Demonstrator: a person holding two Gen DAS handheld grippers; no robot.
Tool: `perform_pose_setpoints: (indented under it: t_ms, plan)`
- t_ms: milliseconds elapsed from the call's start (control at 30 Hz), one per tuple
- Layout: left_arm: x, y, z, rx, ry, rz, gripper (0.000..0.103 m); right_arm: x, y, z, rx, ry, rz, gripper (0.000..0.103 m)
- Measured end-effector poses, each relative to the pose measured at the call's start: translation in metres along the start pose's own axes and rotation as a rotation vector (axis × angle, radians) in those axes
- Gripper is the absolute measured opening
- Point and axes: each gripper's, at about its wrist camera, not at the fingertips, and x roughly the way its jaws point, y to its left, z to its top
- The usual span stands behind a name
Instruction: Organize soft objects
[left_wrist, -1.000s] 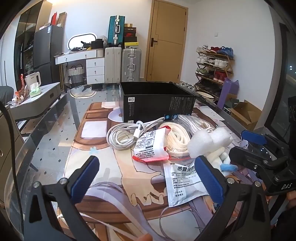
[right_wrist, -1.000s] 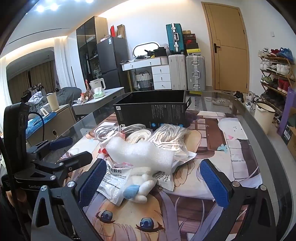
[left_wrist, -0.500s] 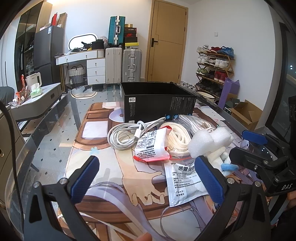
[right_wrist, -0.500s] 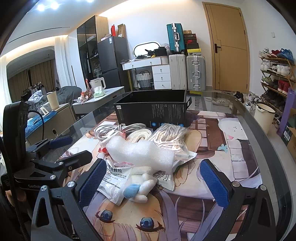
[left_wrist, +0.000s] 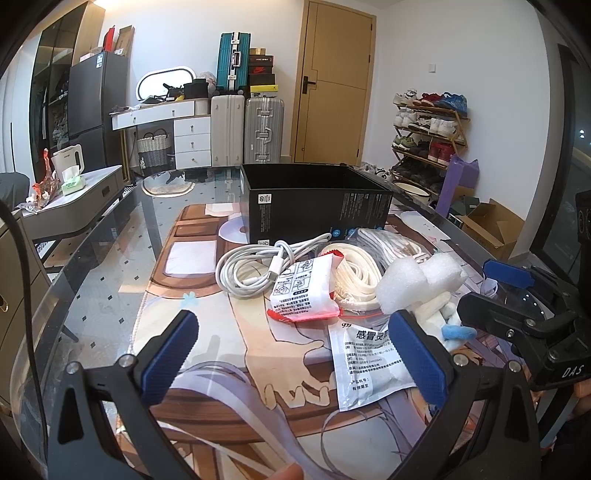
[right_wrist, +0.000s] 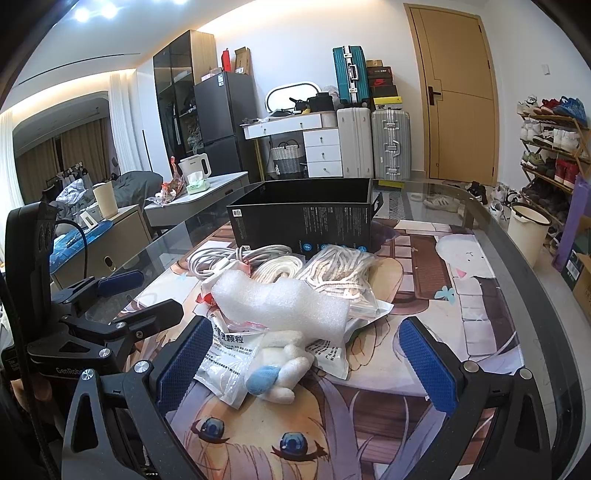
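Holding both claws wide apart w/ nothing gripped: left gripper (left_wrist: 293, 349), right gripper (right_wrist: 304, 356). Foam piece (right_wrist: 280, 302) lies atop plush toy (right_wrist: 275, 369) betw. our right fingers, near black box (right_wrist: 303, 221).

Open left gripper (left_wrist: 295, 354), cable (left_wrist: 247, 267), possibly plush toy (left_wrist: 441, 314)

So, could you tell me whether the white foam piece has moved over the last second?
No. In the right wrist view the white foam piece lies atop the pile, same spot relative to the black box behind it.
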Motion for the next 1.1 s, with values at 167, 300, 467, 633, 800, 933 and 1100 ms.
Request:
perform_pose_setpoints:
  t_ms: [167, 300, 467, 633, 800, 933, 1100]
  plan:
    - [0.000, -0.001, 0.000, 0.000, 0.000, 0.001, 0.103, 0.000, 0.000, 0.000, 0.000, 0.001, 0.000, 0.102]
    - [0.000, -0.001, 0.000, 0.001, 0.000, 0.000, 0.103, -0.001, 0.001, 0.001, 0.000, 0.001, -0.001, 0.102]
    - [0.001, -0.001, 0.000, 0.000, 0.000, 0.001, 0.103, 0.000, 0.000, 0.000, -0.002, 0.001, -0.003, 0.102]
    - [-0.001, 0.001, 0.000, 0.001, 0.002, -0.006, 0.103, 0.002, -0.001, -0.005, -0.001, -0.002, -0.006, 0.102]
    - [-0.004, 0.002, 0.001, 0.005, -0.005, -0.009, 0.103, 0.000, -0.003, -0.003, 0.000, -0.007, -0.013, 0.102]
    - [-0.003, 0.000, 0.001, 0.009, -0.007, -0.011, 0.103, -0.004, -0.001, -0.002, -0.012, -0.032, -0.032, 0.102]
    - [-0.004, -0.005, 0.002, 0.018, -0.022, -0.009, 0.103, -0.010, -0.005, -0.001, 0.006, -0.050, -0.033, 0.102]
